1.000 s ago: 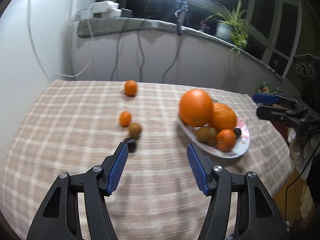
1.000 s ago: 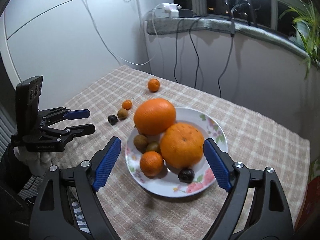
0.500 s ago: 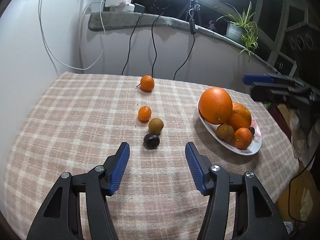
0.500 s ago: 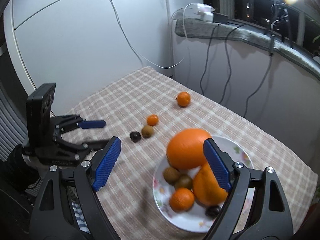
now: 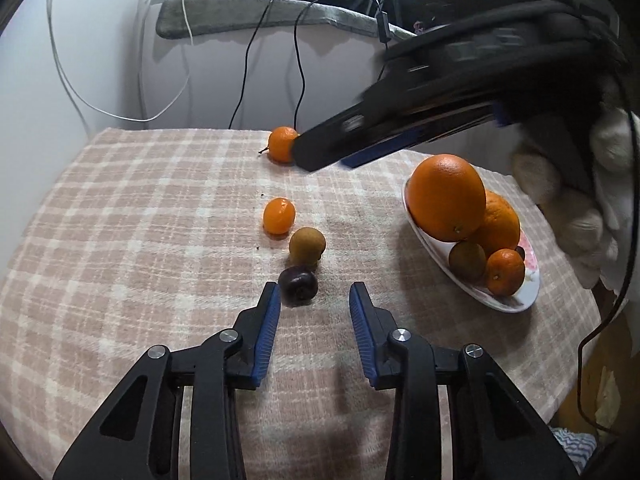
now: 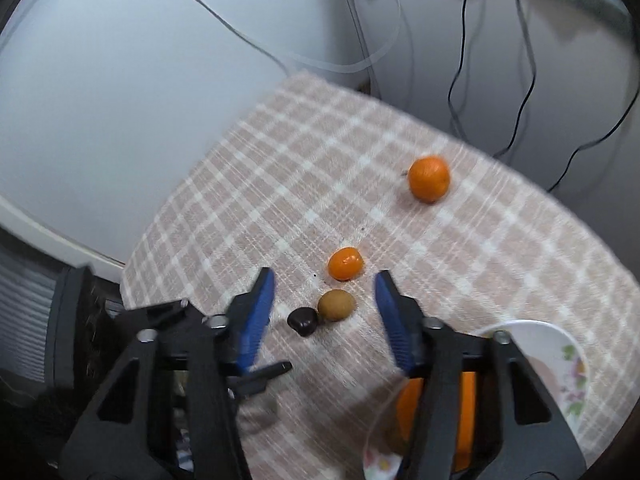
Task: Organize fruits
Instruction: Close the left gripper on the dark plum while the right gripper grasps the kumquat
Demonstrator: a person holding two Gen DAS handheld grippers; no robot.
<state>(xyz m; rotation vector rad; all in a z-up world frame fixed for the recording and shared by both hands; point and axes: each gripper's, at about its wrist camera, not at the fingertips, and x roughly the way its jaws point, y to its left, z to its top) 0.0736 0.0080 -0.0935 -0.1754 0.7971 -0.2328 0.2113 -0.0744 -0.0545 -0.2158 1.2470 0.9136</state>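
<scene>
A dark plum (image 5: 298, 285), a brown kiwi (image 5: 307, 245), a small orange kumquat (image 5: 279, 215) and a tangerine (image 5: 282, 144) lie loose on the checked cloth. My left gripper (image 5: 314, 306) is open, its left fingertip beside the plum. A floral plate (image 5: 516, 300) at the right holds two big oranges, a kiwi and a tangerine. My right gripper (image 6: 324, 290) is open above the cloth; in its view the kiwi (image 6: 337, 305), plum (image 6: 303, 321) and kumquat (image 6: 345, 263) show between its fingers. It crosses the left wrist view (image 5: 400, 136), blurred.
The far tangerine (image 6: 429, 179) sits near the table's back edge. Black and white cables hang down the wall behind the table. A grey ledge (image 5: 260, 12) with a power strip runs above. The plate's rim (image 6: 560, 344) lies under my right gripper's right finger.
My left gripper has come forward and lower, close to the plum. My right gripper has swung left from over the plate to above the loose fruits, entering the left wrist view.
</scene>
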